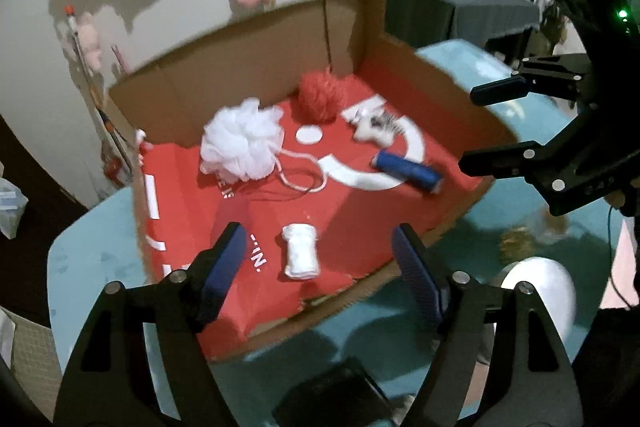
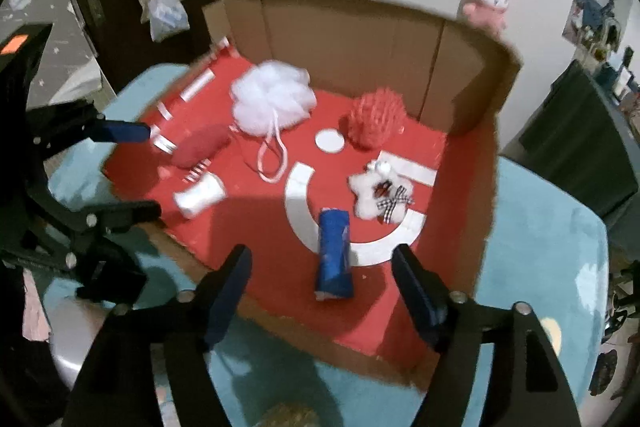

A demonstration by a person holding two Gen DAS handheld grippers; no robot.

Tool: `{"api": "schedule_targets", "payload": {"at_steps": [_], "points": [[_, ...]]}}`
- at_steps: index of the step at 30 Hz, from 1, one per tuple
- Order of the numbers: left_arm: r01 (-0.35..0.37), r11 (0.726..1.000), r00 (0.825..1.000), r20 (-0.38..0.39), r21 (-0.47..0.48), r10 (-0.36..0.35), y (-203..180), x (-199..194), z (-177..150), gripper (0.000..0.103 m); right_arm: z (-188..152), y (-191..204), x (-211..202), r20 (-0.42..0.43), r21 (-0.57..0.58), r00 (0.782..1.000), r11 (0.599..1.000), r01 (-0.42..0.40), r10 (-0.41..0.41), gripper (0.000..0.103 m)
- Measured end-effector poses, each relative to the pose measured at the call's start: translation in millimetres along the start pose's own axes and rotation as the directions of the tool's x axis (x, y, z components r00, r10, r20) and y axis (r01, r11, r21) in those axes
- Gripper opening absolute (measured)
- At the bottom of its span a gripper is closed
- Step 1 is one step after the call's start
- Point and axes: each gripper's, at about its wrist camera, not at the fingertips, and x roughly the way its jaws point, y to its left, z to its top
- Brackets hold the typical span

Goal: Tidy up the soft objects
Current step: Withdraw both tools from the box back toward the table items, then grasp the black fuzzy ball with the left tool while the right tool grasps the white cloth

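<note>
while both grippers hang above the near edge of the cardboard box (image 1: 248, 39), neither one holds anything. left gripper (image 1: 318, 275): jaws spread wide, nothing between the pads, positioned over the white rolled cloth (image 1: 301, 255), which lies flat on the red floor of the box near its front left corner. right gripper (image 2: 320, 291): jaws likewise spread wide and empty, positioned over the blue rolled cloth (image 2: 334, 259), which lies on the white ring mark printed on the box floor.

contents of the box, all resting on the red floor:
- white mesh bath puff (image 2: 274, 99), toward the back left, its cord loop trailing forward.
- red mesh bath puff (image 2: 376, 121), toward the back right, close to the rear wall.
- small white plush toy (image 2: 380, 193) with a checked bow, at the right, just behind the blue rolled cloth.
- red soft pouch-shaped item (image 2: 202, 147), at the left, just behind the white rolled cloth; its exact type cannot be told.

the box sits on a light blue table (image 2: 540, 235). its front flap is folded down flat; the rear and side walls stand upright.

in the left wrist view the right gripper appears at the right edge, above the table beside the box. in the right wrist view the left gripper appears at the left edge, over the box's left corner. motion blur softens fine detail.
</note>
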Motion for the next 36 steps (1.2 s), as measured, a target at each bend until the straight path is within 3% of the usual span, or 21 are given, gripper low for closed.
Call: {"api": "schedule_targets", "payload": {"at_steps": [4, 6, 9, 12, 15, 19, 24, 29, 33, 36], "points": [[-0.005, 1.000, 0.997, 0.080, -0.026, 0.007, -12.6, -31.5, -10.3, 0.076, -9.7, 14.5, -43.1, 0.089, 0.006, 0.996, 1.000, 0.004, -0.004, 0.087], [-0.021, 0.999, 0.991, 0.130, -0.043, 0.027, -21.0, -51.8, -19.1, 0.079, -16.7, 22.5, -64.6, 0.136, 0.009, 0.991, 1.000, 0.003, -0.004, 0.094], [-0.034, 0.997, 0.981, 0.188, -0.074, 0.048, -29.0, -73.3, -30.5, 0.081, -31.2, 39.6, -94.7, 0.201, 0.005, 0.980, 1.000, 0.016, -0.016, 0.095], [-0.046, 0.993, 0.969, 0.239, -0.105, 0.071, -37.3, -94.4, -44.2, 0.084, -48.6, 56.2, -119.0, 0.257, 0.000, 0.966, 1.000, 0.025, -0.024, 0.102], [-0.063, 0.990, 0.952, 0.289, -0.125, 0.097, -47.9, -112.4, -61.8, 0.091, -70.5, 72.8, -140.1, 0.313, 0.001, 0.948, 0.999, 0.050, -0.048, 0.103], [-0.059, 0.984, 0.933, 0.341, -0.165, 0.113, -61.6, -130.2, -88.9, 0.093, -103.8, 90.2, -159.8, 0.375, 0.027, 0.924, 0.998, 0.062, -0.067, 0.103], [-0.086, 0.972, 0.912, 0.376, -0.218, 0.165, -76.9, -138.6, -121.5, 0.093, -141.4, 102.3, -169.4, 0.429, 0.079, 0.897, 0.994, 0.076, -0.103, 0.103], [-0.108, 0.958, 0.898, 0.386, -0.266, 0.209, -88.3, -136.0, -150.6, 0.096, -177.6, 116.5, -165.4, 0.464, 0.133, 0.865, 0.981, 0.144, -0.189, 0.103], [-0.119, 0.950, 0.897, 0.379, -0.288, 0.227, -92.0, -127.1, -164.4, 0.096, -198.3, 125.2, -155.9, 0.469, 0.158, 0.854, 0.973, 0.170, -0.225, 0.103], [-0.124, 0.947, 0.901, 0.366, -0.298, 0.233, -96.5, -117.0, -175.4, 0.096, -208.8, 128.5, -141.5, 0.456, 0.170, 0.862, 0.972, 0.162, -0.223, 0.103]]}}
